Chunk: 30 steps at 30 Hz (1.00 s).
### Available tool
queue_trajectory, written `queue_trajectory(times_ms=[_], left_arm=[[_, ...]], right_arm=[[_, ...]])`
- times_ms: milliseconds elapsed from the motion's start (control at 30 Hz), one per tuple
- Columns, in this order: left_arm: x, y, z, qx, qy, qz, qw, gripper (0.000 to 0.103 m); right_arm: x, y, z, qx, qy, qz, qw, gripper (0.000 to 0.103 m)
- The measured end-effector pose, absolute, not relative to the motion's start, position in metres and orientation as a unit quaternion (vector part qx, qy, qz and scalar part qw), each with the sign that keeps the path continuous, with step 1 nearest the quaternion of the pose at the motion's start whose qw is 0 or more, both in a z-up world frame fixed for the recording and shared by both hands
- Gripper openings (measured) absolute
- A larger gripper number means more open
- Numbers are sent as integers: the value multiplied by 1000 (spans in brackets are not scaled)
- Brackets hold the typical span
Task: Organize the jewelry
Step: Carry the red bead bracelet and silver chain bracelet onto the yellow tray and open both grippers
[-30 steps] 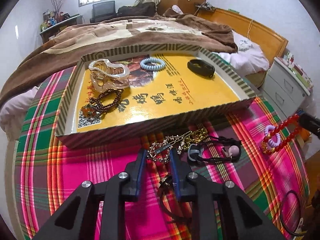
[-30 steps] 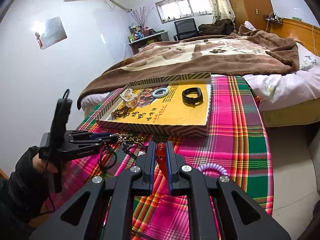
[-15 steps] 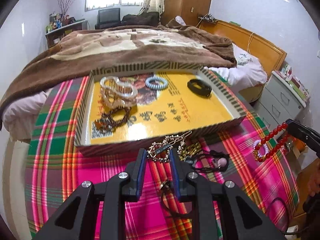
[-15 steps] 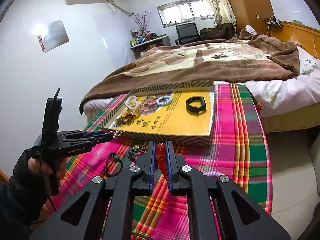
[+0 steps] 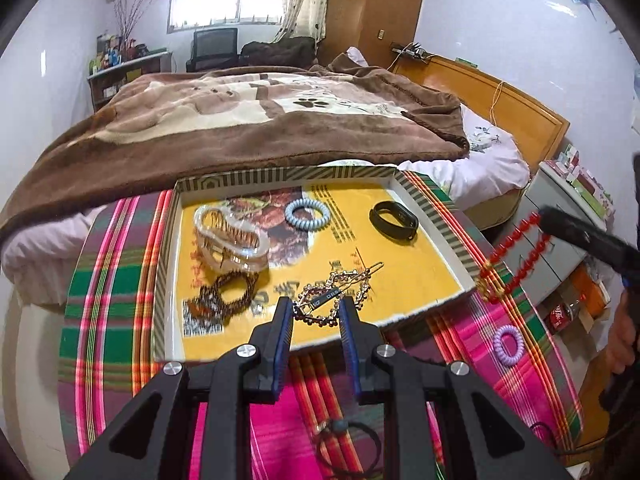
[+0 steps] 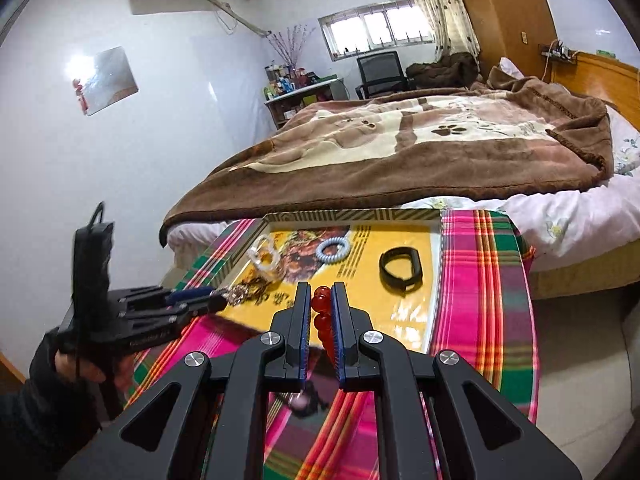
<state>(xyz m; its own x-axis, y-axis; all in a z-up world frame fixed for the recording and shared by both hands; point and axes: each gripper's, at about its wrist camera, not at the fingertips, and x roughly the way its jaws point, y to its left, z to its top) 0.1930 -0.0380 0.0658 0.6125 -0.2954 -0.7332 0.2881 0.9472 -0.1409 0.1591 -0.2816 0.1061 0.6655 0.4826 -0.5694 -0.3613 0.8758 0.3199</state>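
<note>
The left wrist view looked forward and down along its hand-held gripper [image 5: 314, 312], close above the near edge of the tray [image 5: 168, 264]. The right wrist view looked from farther right, lower and flatter, across the desk [image 6: 480, 280]. Both faced the bed [image 5: 240, 120] and shared the tray [image 6: 436, 272], desk and window wall

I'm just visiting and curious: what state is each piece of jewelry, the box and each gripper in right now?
Left gripper: shut on the gold chain clip, held above the tray.
Right gripper: shut on the red bead bracelet, lifted.
Tray: open, on the plaid cloth.
Clear hair claw: in tray.
Blue coil tie: in tray.
Black band: in tray.
Brown bracelet: in tray.
Purple coil tie: on cloth, outside tray.
</note>
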Motion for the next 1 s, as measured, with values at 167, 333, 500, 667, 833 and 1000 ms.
queue_trajectory(times_ms=[167, 333, 500, 667, 833, 1000], left_arm=[[211, -44, 55, -1, 418, -159, 894, 24], [227, -47, 42, -3, 429, -158, 890, 24], [243, -50, 27, 3, 438, -153, 886, 24], [256, -52, 19, 4, 441, -151, 885, 24], [267, -54, 10, 3, 450, -147, 881, 24], [271, -56, 3, 10, 455, -142, 879, 24]], right_arm=[[198, -278, 102, 91, 351, 230, 903, 10], [241, -271, 89, 92, 368, 223, 898, 10], [283, -259, 75, 98, 385, 224, 890, 10], [318, -246, 65, 103, 394, 230, 884, 10], [348, -243, 53, 131, 399, 235, 877, 10], [367, -247, 33, 112, 424, 190, 878, 10]])
